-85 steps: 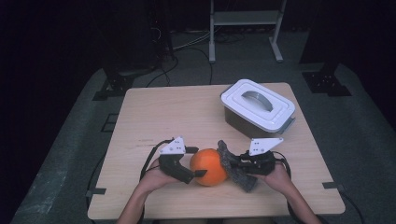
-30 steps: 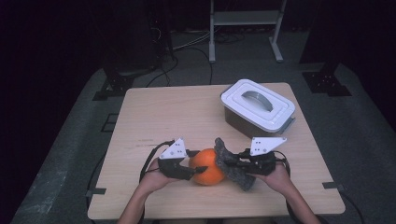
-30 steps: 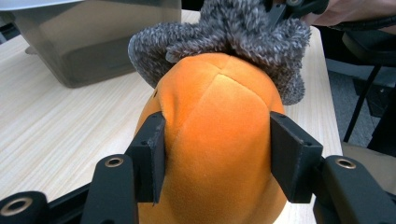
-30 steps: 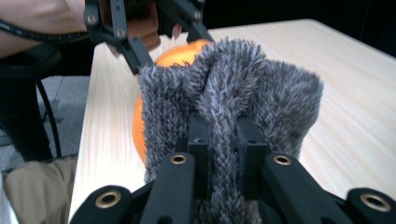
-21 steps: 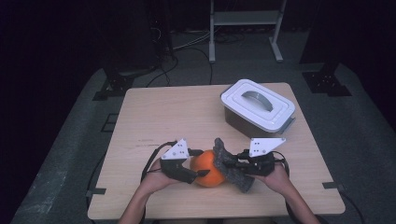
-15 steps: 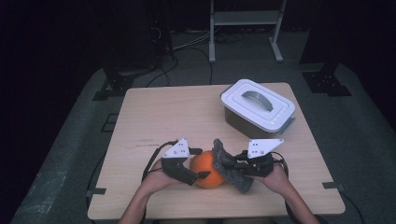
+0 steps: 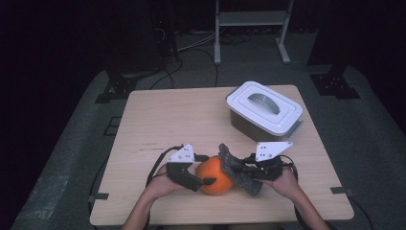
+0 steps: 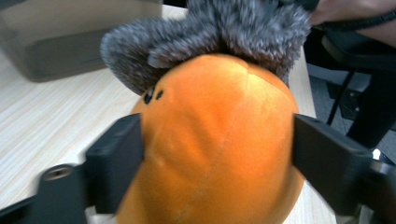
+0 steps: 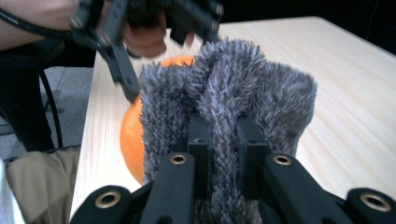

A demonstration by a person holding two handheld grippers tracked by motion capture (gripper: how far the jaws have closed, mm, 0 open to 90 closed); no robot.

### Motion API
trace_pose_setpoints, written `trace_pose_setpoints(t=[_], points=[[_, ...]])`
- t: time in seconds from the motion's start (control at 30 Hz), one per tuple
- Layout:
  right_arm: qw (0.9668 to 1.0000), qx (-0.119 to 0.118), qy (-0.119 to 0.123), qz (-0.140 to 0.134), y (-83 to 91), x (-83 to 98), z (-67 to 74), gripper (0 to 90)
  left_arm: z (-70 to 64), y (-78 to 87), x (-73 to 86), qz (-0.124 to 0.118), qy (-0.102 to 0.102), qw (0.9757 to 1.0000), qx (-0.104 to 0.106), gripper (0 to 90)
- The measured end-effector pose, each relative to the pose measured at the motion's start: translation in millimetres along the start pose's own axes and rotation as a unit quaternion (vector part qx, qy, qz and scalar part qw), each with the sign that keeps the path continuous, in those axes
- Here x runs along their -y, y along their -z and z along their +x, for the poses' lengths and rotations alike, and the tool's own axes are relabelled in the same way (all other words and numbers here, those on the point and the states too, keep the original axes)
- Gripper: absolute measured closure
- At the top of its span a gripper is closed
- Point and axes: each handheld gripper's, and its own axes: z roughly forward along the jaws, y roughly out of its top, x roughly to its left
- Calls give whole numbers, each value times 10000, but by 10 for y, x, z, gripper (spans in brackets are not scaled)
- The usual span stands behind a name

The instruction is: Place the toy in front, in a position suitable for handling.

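Observation:
An orange plush ball (image 7: 213, 175) lies near the table's front edge, with a grey fuzzy piece (image 7: 237, 167) draped against its right side. My left gripper (image 7: 209, 170) reaches in from the left. Its jaws have just been closing and press on both sides of the orange ball (image 8: 215, 140), with the left gripper (image 8: 217, 154) straddling it. My right gripper (image 7: 242, 170) comes from the right and is shut on the grey fuzzy piece (image 9: 224, 93). In the right gripper view the right gripper (image 9: 223, 135) pinches a fold of it, and the orange ball (image 9: 133, 140) shows behind.
A grey container with a white handled lid (image 7: 265, 112) stands at the back right of the wooden table (image 7: 167, 120). Cables trail from both grippers. Dark floor and a metal stand lie beyond the table.
The left gripper has edged a little to the right and sits closer around the orange ball. The right gripper and the grey piece have stayed where they were.

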Motion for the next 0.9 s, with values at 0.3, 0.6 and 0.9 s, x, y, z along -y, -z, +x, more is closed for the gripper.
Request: trace_pose_setpoints(t=[0.3, 0.6, 0.9], points=[[9998, -44, -68, -184, 3, -1, -1, 786, -30, 78, -29, -6, -260, 9993, -274, 461], [9992, 21, -210, -343, 84, 10, -43, 786, -8, 137, -56, -127, -223, 9986, -459, 455], [9998, -69, -173, -33, -66, 76, -30, 786, 31, 75, 0, -53, -94, 9991, -415, 243]])
